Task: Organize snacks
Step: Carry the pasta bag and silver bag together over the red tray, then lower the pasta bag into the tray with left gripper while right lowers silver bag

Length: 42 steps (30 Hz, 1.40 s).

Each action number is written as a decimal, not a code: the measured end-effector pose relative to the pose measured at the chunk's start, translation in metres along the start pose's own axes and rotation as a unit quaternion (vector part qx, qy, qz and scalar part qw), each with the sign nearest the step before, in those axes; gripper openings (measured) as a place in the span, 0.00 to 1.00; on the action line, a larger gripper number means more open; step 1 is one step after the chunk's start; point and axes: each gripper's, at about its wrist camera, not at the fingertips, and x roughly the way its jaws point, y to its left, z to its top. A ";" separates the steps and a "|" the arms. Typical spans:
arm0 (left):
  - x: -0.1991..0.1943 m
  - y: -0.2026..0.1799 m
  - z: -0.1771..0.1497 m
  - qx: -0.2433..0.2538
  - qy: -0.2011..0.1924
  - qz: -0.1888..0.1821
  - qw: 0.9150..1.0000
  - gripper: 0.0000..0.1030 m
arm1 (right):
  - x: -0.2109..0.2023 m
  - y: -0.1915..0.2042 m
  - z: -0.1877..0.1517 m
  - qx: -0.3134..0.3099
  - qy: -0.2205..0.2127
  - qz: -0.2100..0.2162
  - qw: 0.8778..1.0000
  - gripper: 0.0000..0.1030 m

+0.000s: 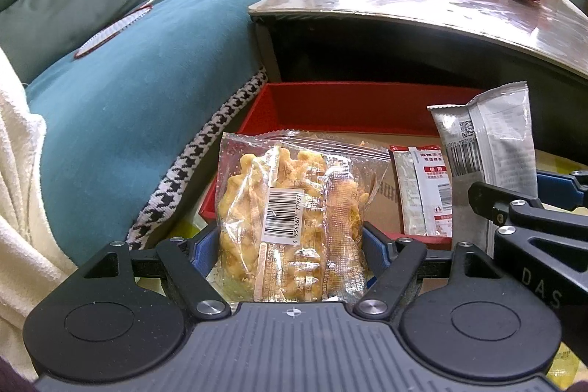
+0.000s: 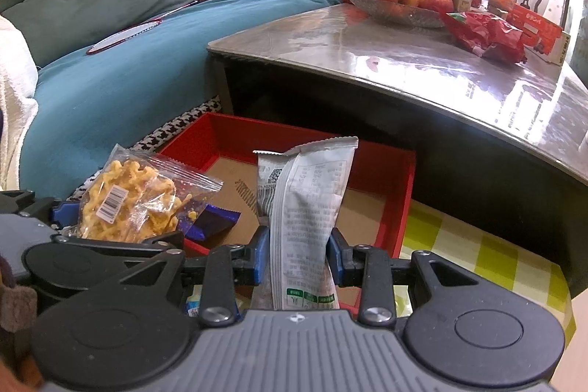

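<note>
Both hands are loaded here. The left gripper (image 1: 290, 245) is clamped on a clear bag of yellow twists (image 1: 290, 208), and the right gripper (image 2: 297, 254) is pinched tight on a grey packet (image 2: 305, 208) standing long-axis up. The red tray (image 2: 400, 204) sits at 12 o'clock from both, the right one looking nearer.

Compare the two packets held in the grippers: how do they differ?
The clear packet shows yellow crinkly snacks inside; the grey packet is opaque and printed. The clear packet is wide and bulky; the grey packet is narrow and tall. Both stand upright, each clamped in a gripper above the red box.
</note>
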 end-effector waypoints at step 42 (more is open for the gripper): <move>0.057 -0.009 0.022 0.005 0.014 0.018 1.000 0.87 | 0.079 -0.016 0.010 0.003 0.023 -0.018 1.000 0.40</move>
